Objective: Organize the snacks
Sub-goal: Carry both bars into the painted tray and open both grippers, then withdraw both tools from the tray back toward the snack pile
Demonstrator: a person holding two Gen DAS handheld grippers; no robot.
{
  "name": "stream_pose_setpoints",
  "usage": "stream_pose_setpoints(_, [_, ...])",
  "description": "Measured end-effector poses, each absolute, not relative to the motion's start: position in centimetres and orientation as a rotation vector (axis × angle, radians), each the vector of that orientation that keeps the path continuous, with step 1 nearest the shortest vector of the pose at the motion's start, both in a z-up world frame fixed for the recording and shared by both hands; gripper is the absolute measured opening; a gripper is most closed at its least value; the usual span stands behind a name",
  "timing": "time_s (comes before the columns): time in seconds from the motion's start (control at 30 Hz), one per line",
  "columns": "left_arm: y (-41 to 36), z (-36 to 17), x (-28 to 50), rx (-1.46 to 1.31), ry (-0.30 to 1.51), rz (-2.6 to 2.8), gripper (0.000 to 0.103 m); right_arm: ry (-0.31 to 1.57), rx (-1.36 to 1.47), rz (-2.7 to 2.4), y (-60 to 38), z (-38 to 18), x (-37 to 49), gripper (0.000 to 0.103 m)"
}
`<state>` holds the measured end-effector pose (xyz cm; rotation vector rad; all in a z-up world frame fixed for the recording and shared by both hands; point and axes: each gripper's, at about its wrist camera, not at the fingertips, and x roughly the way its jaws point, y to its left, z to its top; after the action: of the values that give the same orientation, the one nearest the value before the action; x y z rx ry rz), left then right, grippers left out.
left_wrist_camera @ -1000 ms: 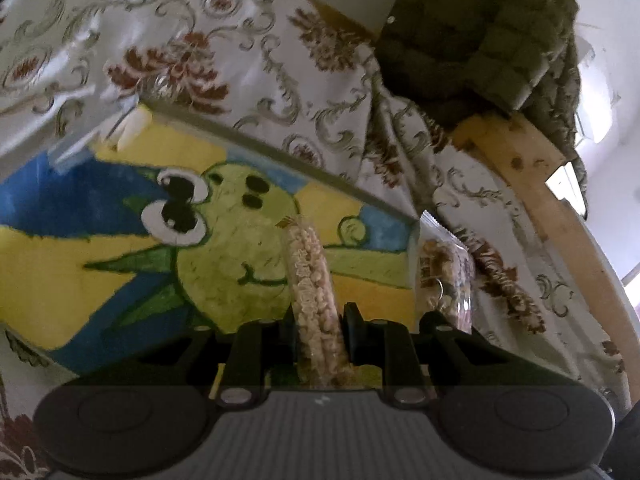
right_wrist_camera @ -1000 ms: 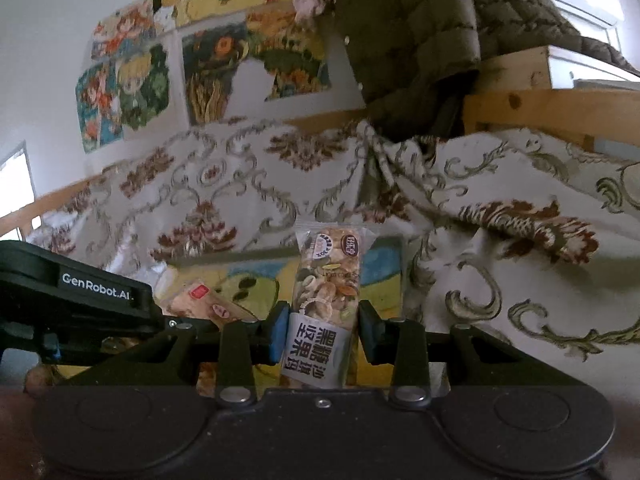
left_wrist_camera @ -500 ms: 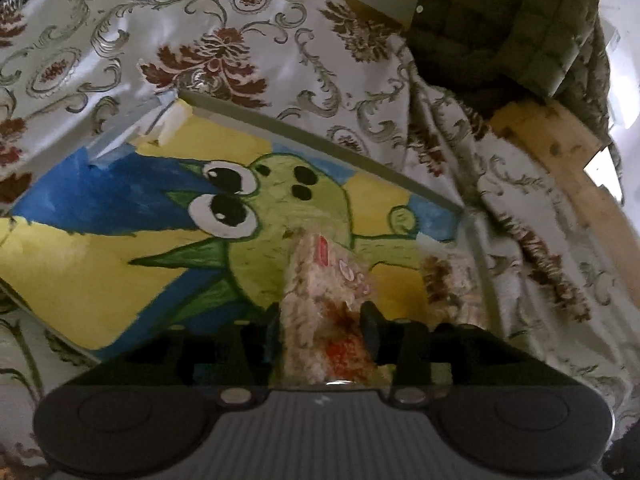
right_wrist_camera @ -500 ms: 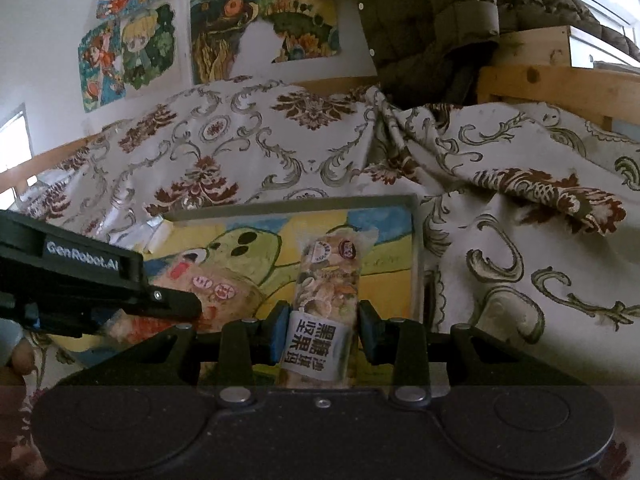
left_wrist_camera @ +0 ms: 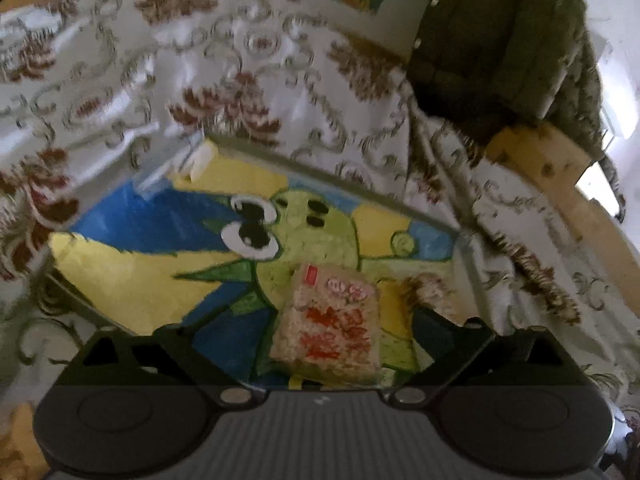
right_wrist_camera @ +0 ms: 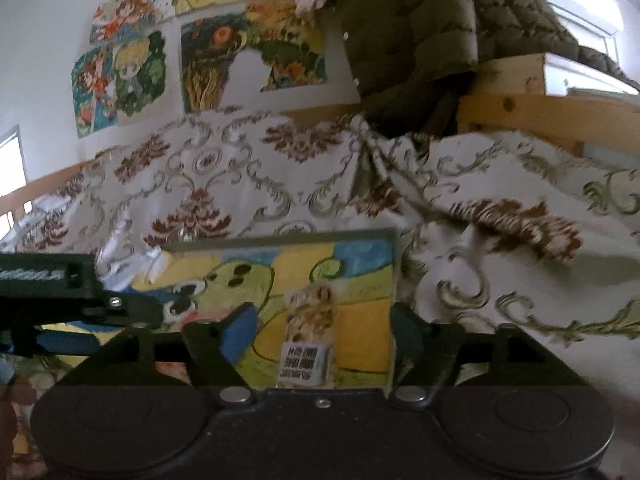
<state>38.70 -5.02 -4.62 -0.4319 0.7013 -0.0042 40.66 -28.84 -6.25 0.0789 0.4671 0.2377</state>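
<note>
Released, both snack packets [left_wrist_camera: 332, 328] [right_wrist_camera: 308, 340] lie between opening fingers [left_wrist_camera: 452, 332].

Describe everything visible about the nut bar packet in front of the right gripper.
The nut bar packet is a narrow clear wrapper showing mixed nuts, with a white label of dark characters at its near end. It lies flat on the painted tray, lengthwise away from the camera, near the tray's right edge. It sits between the right gripper's opening jaws, with gaps on both sides, so nothing grips it.
</note>
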Motion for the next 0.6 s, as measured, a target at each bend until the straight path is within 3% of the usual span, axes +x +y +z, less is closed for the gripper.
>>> stream_pose_setpoints(0.07, [-4.9, -3.7, 37.5, -0.414, 0.672, 0.006, 0.102, 0.448, 0.096, 0.231, -29.2, -5.2, 39.8, 0.094])
stream_pose_setpoints(0.2, [-4.7, -1.7, 34.5, -0.370, 0.600, 0.053, 0.102, 0.412, 0.126, 0.222, -29.8, -2.8, 37.5, 0.102])
stream_pose_setpoints(0.6, [-4.3, 2.3, 23.3, -0.216, 0.428, 0.202, 0.103, 0.336, 0.061, 0.210, -28.9, 2.2, 27.8, 0.102])
